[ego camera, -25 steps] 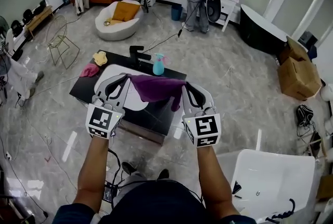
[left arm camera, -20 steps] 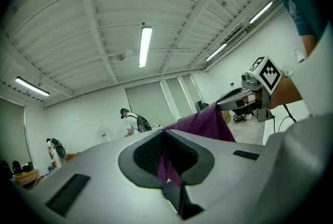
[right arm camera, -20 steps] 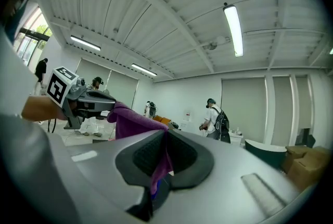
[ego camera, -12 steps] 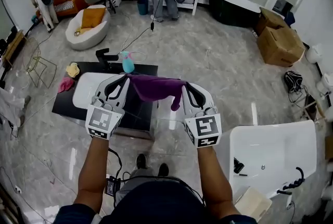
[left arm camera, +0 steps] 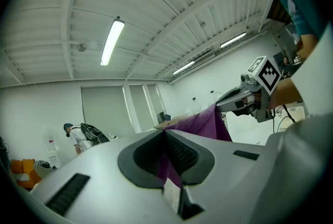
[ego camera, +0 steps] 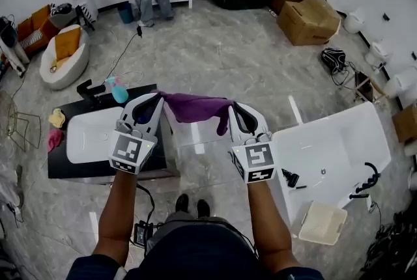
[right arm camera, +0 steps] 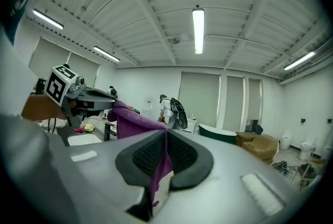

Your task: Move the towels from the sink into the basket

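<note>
Left gripper [ego camera: 156, 100] and right gripper [ego camera: 233, 111] each clamped shut on the purple towel [ego camera: 195, 107], stretched between them in the air above the floor; sink [ego camera: 81, 139] to their left.

Left forearm [ego camera: 121, 207] and right forearm [ego camera: 266, 220] reached forward, roughly parallel. Left gripper [ego camera: 156, 99] and right gripper [ego camera: 232, 107] pointed level, side by side but apart, marker cubes facing up. Each had its jaws pinched onto one end of the purple towel [ego camera: 195, 107] stretched between them.
</note>
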The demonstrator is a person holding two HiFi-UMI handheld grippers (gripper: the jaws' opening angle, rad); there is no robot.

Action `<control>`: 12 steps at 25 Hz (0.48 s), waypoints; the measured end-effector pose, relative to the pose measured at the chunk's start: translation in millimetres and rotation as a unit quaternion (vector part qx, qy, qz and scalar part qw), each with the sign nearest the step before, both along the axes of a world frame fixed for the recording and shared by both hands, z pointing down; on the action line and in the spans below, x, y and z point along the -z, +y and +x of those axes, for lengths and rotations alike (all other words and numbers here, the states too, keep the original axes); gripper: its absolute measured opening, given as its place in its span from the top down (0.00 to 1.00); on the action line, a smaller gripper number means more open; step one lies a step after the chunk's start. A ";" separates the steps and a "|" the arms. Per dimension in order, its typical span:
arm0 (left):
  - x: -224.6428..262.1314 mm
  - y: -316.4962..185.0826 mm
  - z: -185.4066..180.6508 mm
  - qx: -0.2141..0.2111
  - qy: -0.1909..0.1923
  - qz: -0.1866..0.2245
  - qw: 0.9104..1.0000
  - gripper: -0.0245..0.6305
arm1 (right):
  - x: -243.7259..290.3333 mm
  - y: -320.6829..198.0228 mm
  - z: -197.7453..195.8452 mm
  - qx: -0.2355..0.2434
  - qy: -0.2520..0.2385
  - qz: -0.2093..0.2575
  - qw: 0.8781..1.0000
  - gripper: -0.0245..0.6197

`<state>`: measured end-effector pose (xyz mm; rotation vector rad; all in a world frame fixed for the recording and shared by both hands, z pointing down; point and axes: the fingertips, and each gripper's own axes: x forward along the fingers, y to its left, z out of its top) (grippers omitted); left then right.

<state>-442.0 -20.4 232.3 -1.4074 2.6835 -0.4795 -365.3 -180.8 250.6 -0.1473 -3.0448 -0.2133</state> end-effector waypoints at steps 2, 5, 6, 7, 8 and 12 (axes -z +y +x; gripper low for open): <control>-1.3 -15.7 0.1 -0.024 0.000 -0.001 1.000 0.94 | 0.8 -12.5 7.3 -0.025 0.001 0.003 1.000 0.93; 0.5 -35.9 1.3 -0.057 -0.001 0.002 0.998 0.94 | 3.2 -27.4 19.6 -0.060 0.002 0.008 0.998 0.93; 1.0 -42.3 3.0 -0.067 -0.001 0.002 0.998 0.94 | 3.4 -32.1 24.8 -0.072 0.001 0.009 0.997 0.93; 1.2 -49.1 5.8 -0.079 -0.002 0.003 0.997 0.94 | 3.8 -36.3 30.7 -0.084 0.000 0.009 0.996 0.93; 1.4 -56.2 9.5 -0.092 -0.002 0.005 0.996 0.94 | 5.3 -39.9 36.9 -0.094 -0.002 0.009 0.995 0.93; 6.1 -78.5 25.0 -0.137 -0.004 0.013 0.990 0.94 | 13.2 -51.0 60.8 -0.134 -0.011 0.011 0.991 0.93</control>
